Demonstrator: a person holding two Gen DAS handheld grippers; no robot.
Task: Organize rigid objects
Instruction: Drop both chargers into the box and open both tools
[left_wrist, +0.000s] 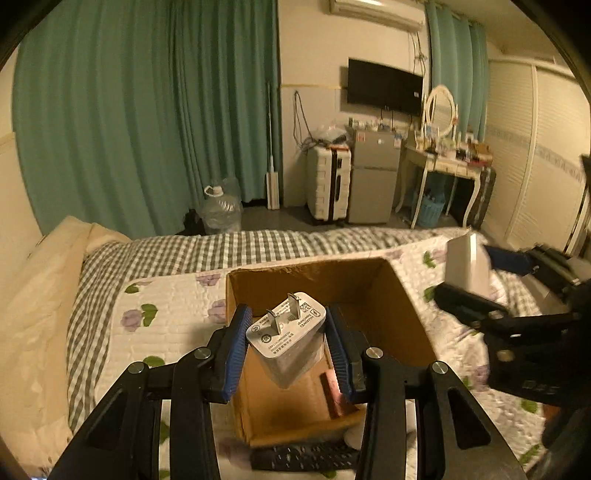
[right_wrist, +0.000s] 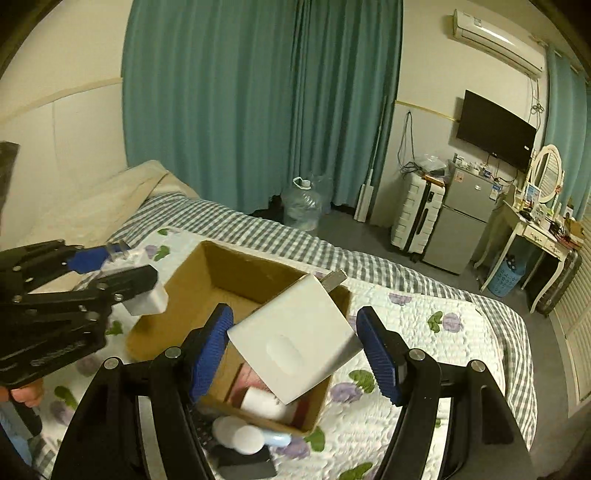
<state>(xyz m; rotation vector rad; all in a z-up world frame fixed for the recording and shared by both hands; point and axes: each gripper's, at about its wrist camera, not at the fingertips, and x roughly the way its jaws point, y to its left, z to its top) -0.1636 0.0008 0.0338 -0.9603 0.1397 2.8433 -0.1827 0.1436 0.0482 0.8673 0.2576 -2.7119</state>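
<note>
An open cardboard box (left_wrist: 402, 295) sits on the floral quilt; it also shows in the right wrist view (right_wrist: 177, 280). My left gripper (left_wrist: 288, 339) is shut on a small white phone charger (left_wrist: 286, 339) with two prongs pointing up, held above the box. In the right wrist view the left gripper (right_wrist: 122, 273) and its charger (right_wrist: 147, 301) hang at the box's left rim. My right gripper (right_wrist: 295, 347) is shut on a larger white charger block (right_wrist: 295, 339), tilted, above the box's near right corner; the block shows at right in the left wrist view (left_wrist: 467, 266).
Inside the box lie a pinkish-brown object (left_wrist: 334, 395) and a white cylinder (right_wrist: 262, 402). A black remote (left_wrist: 303, 456) and white round items (right_wrist: 240, 434) lie on the quilt (right_wrist: 424, 332) at the box's near side. Beyond the bed stand a water jug (left_wrist: 219, 210), suitcase, fridge, dresser.
</note>
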